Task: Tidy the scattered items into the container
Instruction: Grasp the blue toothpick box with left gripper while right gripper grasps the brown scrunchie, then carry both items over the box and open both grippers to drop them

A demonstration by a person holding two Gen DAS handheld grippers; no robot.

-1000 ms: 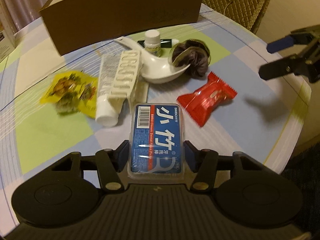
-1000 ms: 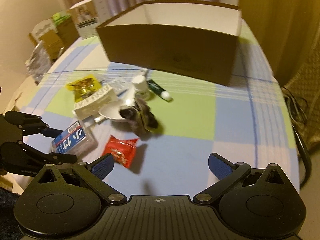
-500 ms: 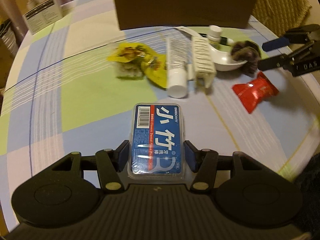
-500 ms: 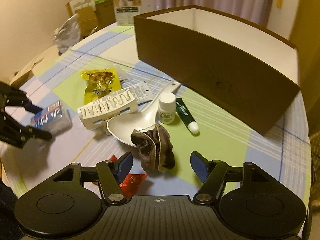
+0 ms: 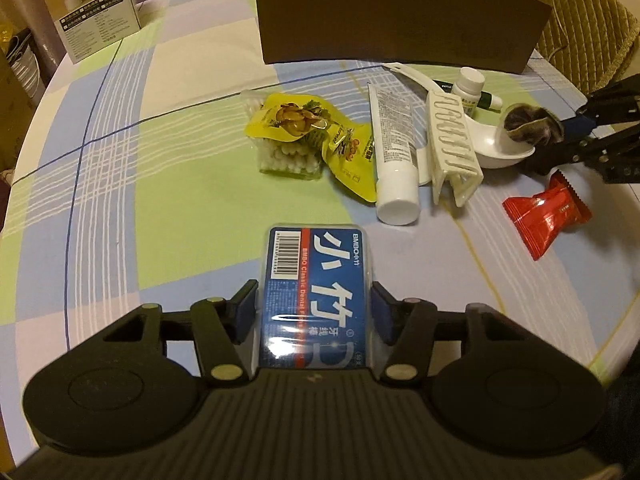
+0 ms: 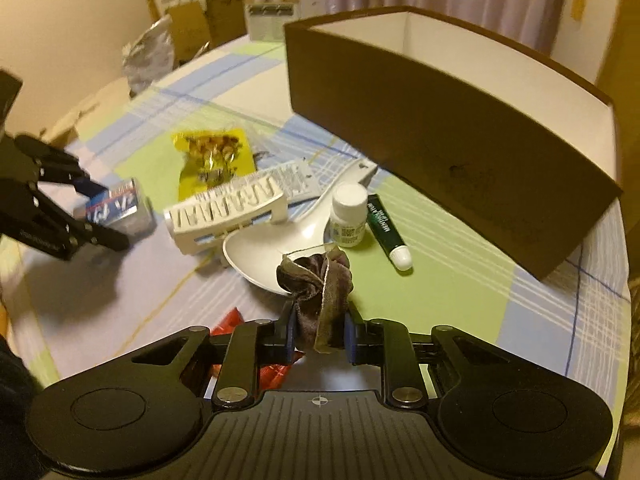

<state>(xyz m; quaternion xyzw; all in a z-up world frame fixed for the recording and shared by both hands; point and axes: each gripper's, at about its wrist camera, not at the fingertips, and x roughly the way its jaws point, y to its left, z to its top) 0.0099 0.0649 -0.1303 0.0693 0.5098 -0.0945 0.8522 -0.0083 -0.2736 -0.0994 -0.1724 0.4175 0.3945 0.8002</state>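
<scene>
Since half a second ago, left view: left tool [image 5: 314, 314] stays clenched on the floss box [image 5: 316, 300] at bottom centre; right view: right tool [image 6: 319, 336] has clamped the scrunchie [image 6: 318, 284] low-centre, whose loose fabric might slip before reaching the container [image 6: 452, 128] upper right.

A printed carton [image 5: 98, 8] stands on the checked tablecloth [image 5: 120, 168].

The left gripper [image 5: 316, 312] is clamping a blue dental floss pick box [image 5: 315, 300] between its blue pads [image 5: 245, 312], holding it over the checked tablecloth [image 5: 168, 184]. Farther off, a yellow snack packet [image 5: 308, 128] is lying over a pack of cotton swabs [image 5: 288, 158], beside a white tube [image 5: 394, 152] and a white slotted holder [image 5: 452, 148]. At far right, the right gripper [image 5: 576, 136] is pinching a dark scrunchie [image 5: 528, 124] above a white spoon [image 5: 500, 148], near a red candy wrapper [image 5: 546, 216]. The brown box [image 5: 400, 20] is standing at the far side.
</scene>
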